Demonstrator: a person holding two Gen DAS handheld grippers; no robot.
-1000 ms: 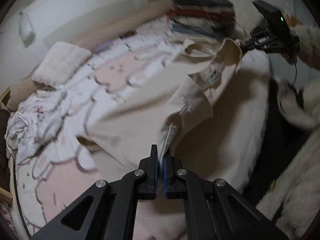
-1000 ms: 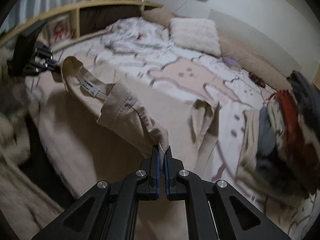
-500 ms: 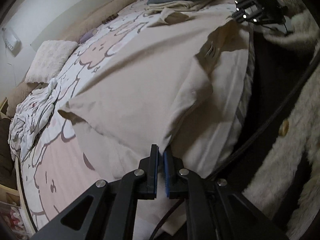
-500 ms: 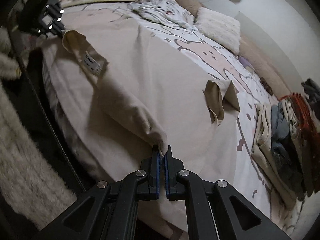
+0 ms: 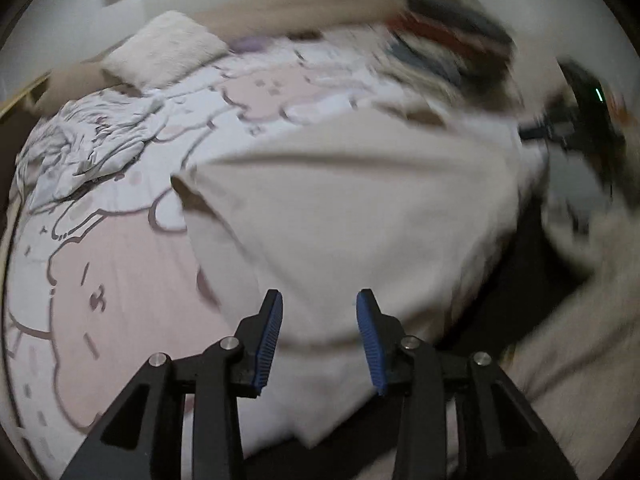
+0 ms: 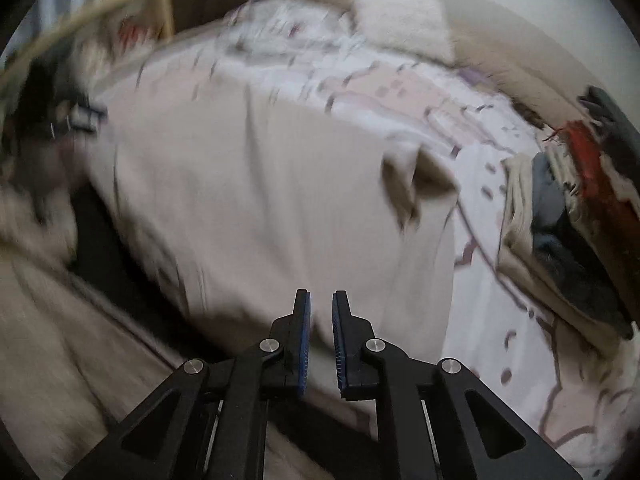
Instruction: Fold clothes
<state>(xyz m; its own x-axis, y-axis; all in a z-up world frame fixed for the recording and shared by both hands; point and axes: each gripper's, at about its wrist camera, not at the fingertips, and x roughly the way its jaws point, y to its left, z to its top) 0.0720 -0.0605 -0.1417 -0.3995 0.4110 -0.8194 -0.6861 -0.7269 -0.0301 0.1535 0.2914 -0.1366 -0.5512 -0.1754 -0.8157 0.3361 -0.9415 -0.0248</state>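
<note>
Beige shirt [image 5: 352, 216] spread flat on bed [image 5: 120, 280], near edge draped over bedside, far corner flipped up at right [image 6: 412, 184] — laid out so as to give a smooth base for folding. Left tool [image 5: 319, 332] opening, pads clear, nothing gripped; cloth lies under the gap only. Right tool [image 6: 320, 340] also opening, narrower gap, nothing pinched btwn pads. Folded stack [image 6: 568, 216] parked far right, out of the way. Both views blurred. Next prob.: regrip for first fold.

Beige garment [image 5: 352, 216] spread flat on bed, near edge draping over, seemingly; blurred.
</note>
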